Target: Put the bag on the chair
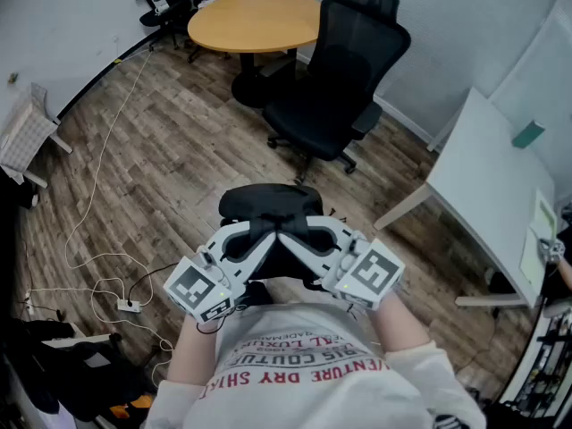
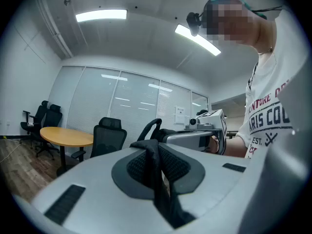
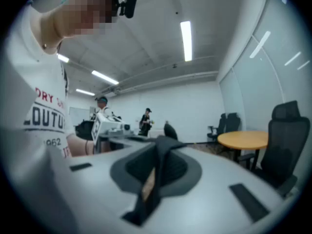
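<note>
A black bag [image 1: 268, 206] hangs in front of the person's chest, held up by its straps between both grippers. My left gripper [image 1: 266, 231] is shut on a black strap [image 2: 157, 172] that runs between its pads. My right gripper [image 1: 291, 231] is shut on another black strap [image 3: 158, 172] in the same way. The two grippers' tips nearly meet over the bag. The black office chair [image 1: 344, 74] stands about a metre ahead on the wooden floor, its seat facing left and nothing on it. It also shows as chair [image 2: 108, 135] and chair [image 3: 282, 130] in the gripper views.
A round wooden table [image 1: 255, 21] stands behind the chair, with more black chairs [image 1: 170, 7] at the back left. A white desk [image 1: 487, 177] lies to the right. Cables and a power strip [image 1: 125, 304] lie on the floor at left. Two people [image 3: 145, 122] stand far off.
</note>
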